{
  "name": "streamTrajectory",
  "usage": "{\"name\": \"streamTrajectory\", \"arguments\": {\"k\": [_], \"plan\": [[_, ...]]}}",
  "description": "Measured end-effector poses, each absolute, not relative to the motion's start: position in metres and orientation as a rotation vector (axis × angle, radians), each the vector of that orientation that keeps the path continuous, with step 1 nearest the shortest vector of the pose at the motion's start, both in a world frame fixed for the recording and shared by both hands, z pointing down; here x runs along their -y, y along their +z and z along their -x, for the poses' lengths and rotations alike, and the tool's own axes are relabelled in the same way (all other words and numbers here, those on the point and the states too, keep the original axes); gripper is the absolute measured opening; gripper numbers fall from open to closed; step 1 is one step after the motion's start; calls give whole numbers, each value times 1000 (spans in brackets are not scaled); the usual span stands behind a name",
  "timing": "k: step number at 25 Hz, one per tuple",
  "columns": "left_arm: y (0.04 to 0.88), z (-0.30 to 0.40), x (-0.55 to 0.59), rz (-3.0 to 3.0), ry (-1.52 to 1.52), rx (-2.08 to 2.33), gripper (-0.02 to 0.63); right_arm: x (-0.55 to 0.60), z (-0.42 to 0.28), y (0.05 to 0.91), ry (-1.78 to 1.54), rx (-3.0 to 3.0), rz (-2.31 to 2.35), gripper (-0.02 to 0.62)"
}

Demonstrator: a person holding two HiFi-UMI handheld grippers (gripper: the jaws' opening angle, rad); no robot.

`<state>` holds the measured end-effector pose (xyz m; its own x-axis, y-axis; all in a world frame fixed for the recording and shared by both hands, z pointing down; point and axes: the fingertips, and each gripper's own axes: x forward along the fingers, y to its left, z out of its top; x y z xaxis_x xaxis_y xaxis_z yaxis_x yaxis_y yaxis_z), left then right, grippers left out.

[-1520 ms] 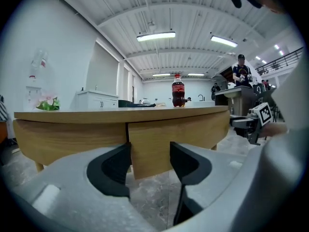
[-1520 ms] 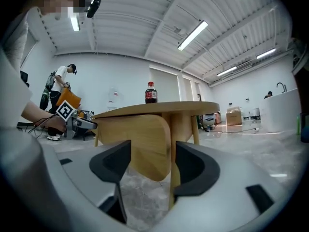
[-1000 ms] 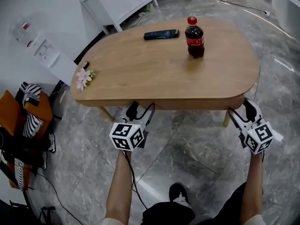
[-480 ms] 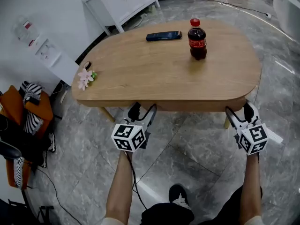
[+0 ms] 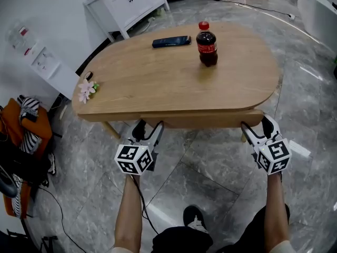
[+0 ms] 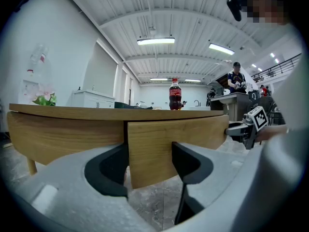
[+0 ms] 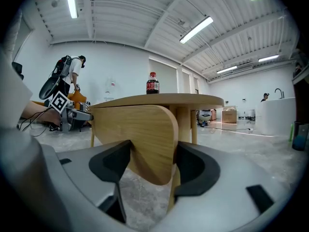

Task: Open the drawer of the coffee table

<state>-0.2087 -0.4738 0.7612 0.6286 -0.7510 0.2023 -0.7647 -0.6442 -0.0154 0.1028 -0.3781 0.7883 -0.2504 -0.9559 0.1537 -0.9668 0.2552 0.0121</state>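
Compared with half a second ago, the drawer front point(image 5: 202, 118) now sits a bit proud of the counter point(image 5: 158, 73) edge. A thin step runs along its top from one claw to the other, where before it looked closer to flush. Both claws have come back toward you with it. Nothing on top has budged: the cola bottle point(image 5: 206, 44) stands upright in the same spot, the dark flat device point(image 5: 171, 41) lies just beside it, and the pink flower point(image 5: 86, 90) sits at the far left rim.

Your left claw point(image 5: 149, 126) is clamped on the drawer front near its left end. In the left gripper view the board fills the gap, with a pad against each face, and a dark seam shows where the drawer's edge stands forward of the fixed apron beside it. Your right claw point(image 5: 258, 126) is pinching the rounded right end of the same board, again with a pad on each side and a counter leg point(image 7: 186, 124) just behind.

Pose-wise, your left forearm point(image 5: 129, 210) and right forearm point(image 5: 274, 210) both reach straight ahead, well apart and roughly parallel. The claws are low at drawer height below the counter top, with the marker cubes facing up at you over the grey marble floor point(image 5: 210, 162).
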Motion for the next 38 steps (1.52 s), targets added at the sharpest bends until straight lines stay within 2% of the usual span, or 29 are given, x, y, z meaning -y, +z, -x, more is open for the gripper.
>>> {"name": "streamTrajectory", "arguments": {"k": [38], "plan": [[758, 224, 420, -2711, 371, 1322, 270, 326, -89, 789, 183, 2375, -1799, 296]]}}
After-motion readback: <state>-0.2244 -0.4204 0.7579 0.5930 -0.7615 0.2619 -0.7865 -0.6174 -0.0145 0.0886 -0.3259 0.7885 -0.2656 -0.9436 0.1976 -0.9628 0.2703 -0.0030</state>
